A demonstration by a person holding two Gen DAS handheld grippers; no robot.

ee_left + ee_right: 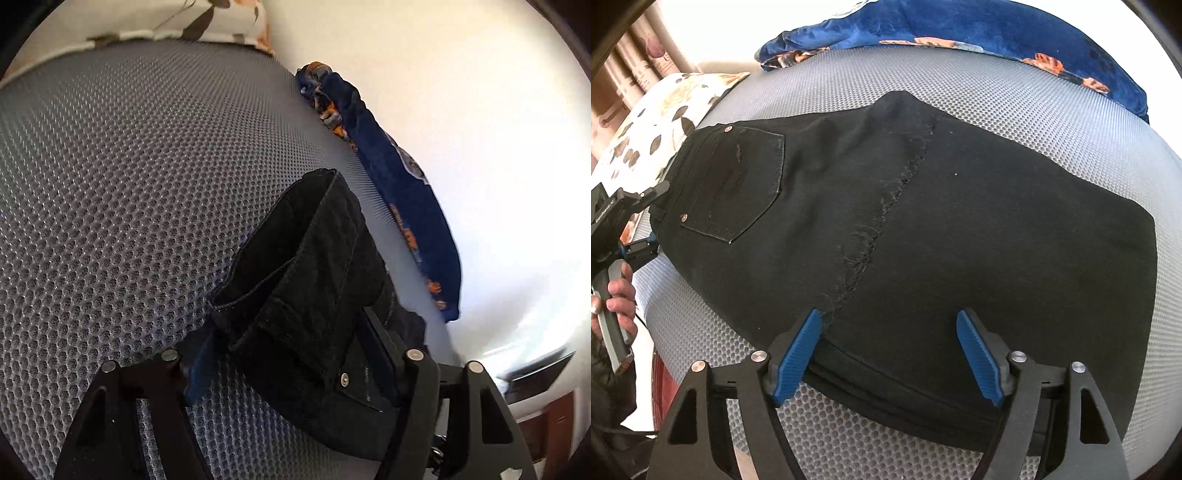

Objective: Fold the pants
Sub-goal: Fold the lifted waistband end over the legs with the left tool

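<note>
On the grey mesh mattress [1015, 110], folded black jeans [886, 221] lie flat.
My right gripper [886, 354] hangs spread over their near edge, pads clear. My left gripper [291, 354] straddles the waistband end; whether it pinches, I cannot tell.

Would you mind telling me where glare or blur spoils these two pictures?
Left wrist view: the right side beyond the blue blanket is blown out white, its lower corner smeared. Right wrist view: evenly lit and sharp on the black pants; only the top-left corner is washed out.
</note>
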